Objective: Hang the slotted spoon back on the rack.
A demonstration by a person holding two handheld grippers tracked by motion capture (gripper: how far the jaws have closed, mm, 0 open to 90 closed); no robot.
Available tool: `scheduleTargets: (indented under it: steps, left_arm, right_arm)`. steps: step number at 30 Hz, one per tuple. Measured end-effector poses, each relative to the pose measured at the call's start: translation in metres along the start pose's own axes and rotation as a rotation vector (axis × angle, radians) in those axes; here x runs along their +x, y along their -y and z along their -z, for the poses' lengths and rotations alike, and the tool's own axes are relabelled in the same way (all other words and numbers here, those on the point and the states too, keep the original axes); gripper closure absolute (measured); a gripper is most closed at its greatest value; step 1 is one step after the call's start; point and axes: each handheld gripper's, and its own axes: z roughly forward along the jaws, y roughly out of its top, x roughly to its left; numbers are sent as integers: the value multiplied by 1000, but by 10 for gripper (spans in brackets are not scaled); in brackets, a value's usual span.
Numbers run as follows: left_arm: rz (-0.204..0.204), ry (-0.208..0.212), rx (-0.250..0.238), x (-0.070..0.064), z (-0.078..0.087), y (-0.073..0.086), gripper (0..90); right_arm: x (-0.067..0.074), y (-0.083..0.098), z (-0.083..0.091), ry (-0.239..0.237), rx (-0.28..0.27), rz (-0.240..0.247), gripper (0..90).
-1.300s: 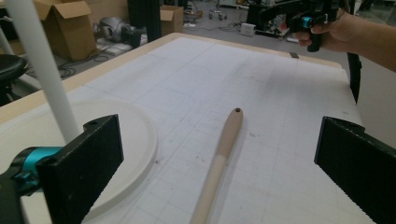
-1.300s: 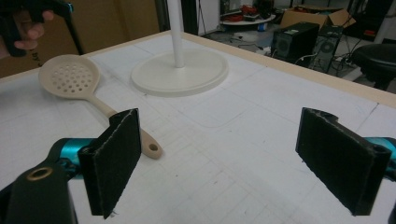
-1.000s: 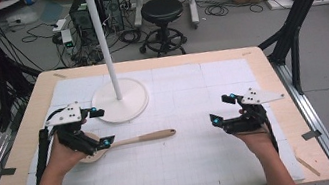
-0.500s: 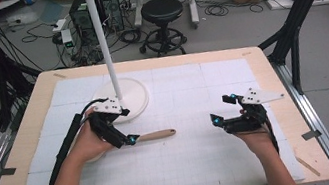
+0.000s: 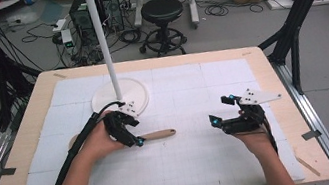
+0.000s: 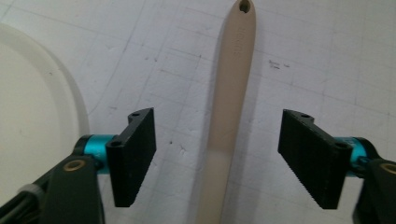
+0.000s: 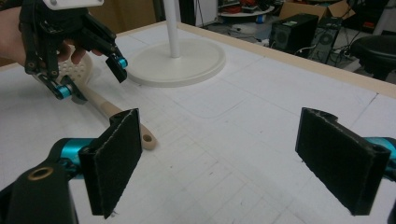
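Left gripper view had the spoon (image 6: 229, 116) handle running straight up the middle of the frame, dead between the left tongs (image 6: 224, 156). They'd just been closing but weren't touching it yet. Right tongs (image 5: 222, 122) sat released, well off to the right on the counter (image 5: 205, 166).

Quick count of what's on the table (image 5: 272, 79): one wooden slotted spoon (image 5: 157, 135), one white stand (image 5: 119, 96) with a round base and a tall pole, and two handheld grippers, the left gripper (image 5: 131, 134) and the right gripper (image 5: 224, 113). Behind the table's far edge there's one black stool (image 5: 162, 19).
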Motion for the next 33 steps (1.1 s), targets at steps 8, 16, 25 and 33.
scheduleTargets:
  steps: [8, 16, 25, 33]
  left_arm:
    - [-14, 1, 117, 0, -18, -2, 429]
    - [-6, -8, 174, 1, -23, -4, 547]
    - [-51, -20, 209, -5, -24, -9, 647]
    - [-65, -18, 222, -9, -24, -11, 737]
  right_arm:
    - [0, 0, 1, 5, 1, 1, 139]
    - [0, 0, 0, 6, 5, 9, 141]
    - [1, 1, 0, 10, 12, 13, 141]
    - [1, 1, 0, 13, 20, 14, 143]
